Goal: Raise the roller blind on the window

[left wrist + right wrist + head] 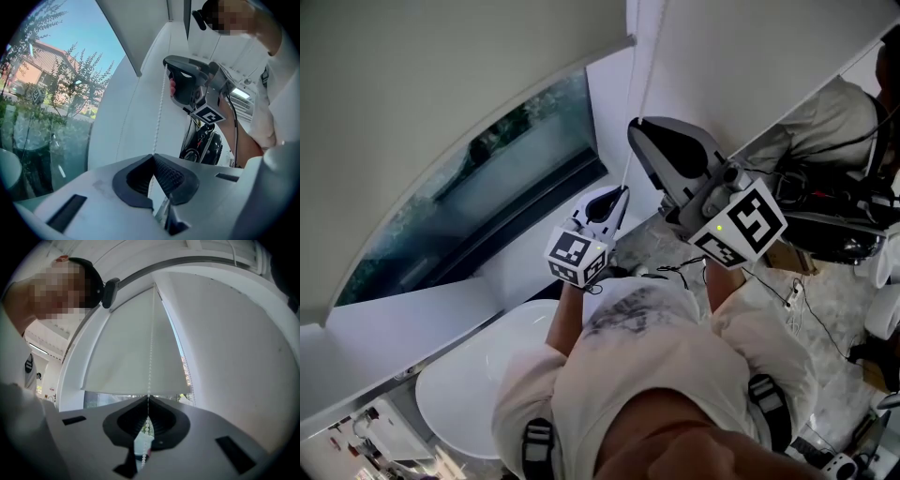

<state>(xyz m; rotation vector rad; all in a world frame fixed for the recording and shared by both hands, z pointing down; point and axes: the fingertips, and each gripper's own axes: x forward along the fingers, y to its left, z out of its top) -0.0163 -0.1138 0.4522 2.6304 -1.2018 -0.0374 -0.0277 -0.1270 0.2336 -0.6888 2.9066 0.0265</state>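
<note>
Right gripper (149, 398) is clamped on the chain (151, 343), which runs straight up from it in front of the half-lowered blind (117, 352); left gripper (153, 156), lower down, is pinched shut on the same chain beside the window (487, 187)

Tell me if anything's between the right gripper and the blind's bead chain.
Nothing visible is in the way: the right gripper is shut on the bead chain, which runs straight up in front of the roller blind.
</note>
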